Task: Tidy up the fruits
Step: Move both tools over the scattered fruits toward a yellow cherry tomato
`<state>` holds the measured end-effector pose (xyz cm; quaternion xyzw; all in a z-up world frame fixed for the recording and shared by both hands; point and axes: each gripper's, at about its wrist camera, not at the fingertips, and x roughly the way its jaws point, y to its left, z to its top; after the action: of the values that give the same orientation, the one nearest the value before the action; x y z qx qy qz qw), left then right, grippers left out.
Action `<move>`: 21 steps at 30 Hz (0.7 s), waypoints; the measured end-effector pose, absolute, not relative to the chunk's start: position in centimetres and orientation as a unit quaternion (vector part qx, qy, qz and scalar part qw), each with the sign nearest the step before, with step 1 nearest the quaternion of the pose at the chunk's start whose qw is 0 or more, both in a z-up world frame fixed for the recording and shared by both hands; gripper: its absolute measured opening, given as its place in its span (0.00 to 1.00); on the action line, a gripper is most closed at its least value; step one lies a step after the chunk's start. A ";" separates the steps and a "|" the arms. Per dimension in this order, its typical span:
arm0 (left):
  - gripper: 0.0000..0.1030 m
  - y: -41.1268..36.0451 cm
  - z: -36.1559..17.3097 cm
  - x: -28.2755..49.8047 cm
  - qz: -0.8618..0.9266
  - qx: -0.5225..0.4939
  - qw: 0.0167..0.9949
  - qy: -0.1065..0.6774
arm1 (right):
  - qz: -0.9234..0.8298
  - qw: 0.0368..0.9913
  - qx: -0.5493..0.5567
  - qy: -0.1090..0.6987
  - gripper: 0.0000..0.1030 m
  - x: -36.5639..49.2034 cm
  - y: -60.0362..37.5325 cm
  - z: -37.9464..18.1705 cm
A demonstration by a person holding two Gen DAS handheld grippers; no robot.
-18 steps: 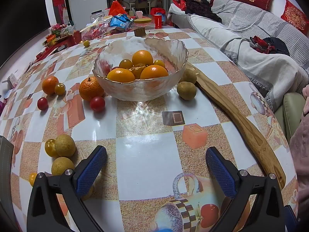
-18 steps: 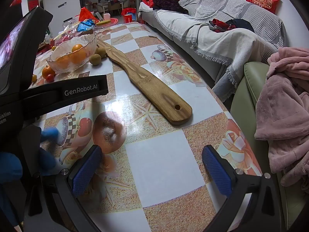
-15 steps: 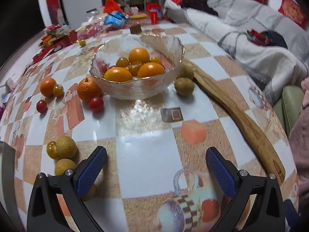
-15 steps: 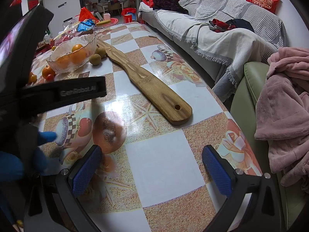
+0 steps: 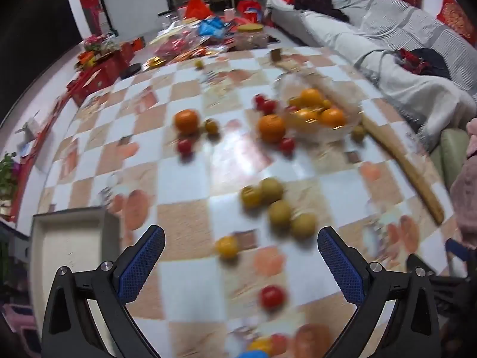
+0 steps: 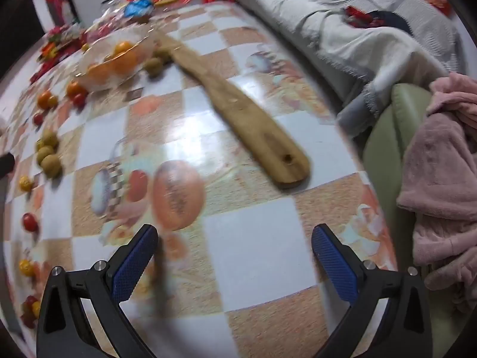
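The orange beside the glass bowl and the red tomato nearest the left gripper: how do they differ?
The orange is larger than the tomato. The orange is orange in colour and the tomato is red. The orange touches the bowl, while the tomato lies alone. Both are round and rest on the table.

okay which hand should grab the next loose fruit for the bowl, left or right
Left, probably. The left gripper is open and looks straight at loose fruit: a yellow fruit and a red tomato lie just ahead of it. The right gripper, also open, faces bare tablecloth and the wooden board.
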<state>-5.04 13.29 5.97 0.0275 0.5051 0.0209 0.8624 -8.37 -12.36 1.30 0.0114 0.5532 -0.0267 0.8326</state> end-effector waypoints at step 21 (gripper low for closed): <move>1.00 17.3 2.8 -4.3 0.046 0.012 0.824 0.565 | 0.067 0.809 -0.029 0.583 1.00 -4.9 -3.0 5.3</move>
<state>-4.30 17.29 2.84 0.0122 0.5649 0.0459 0.8238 -4.92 -3.02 5.29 -0.0290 0.5832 0.0668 0.8091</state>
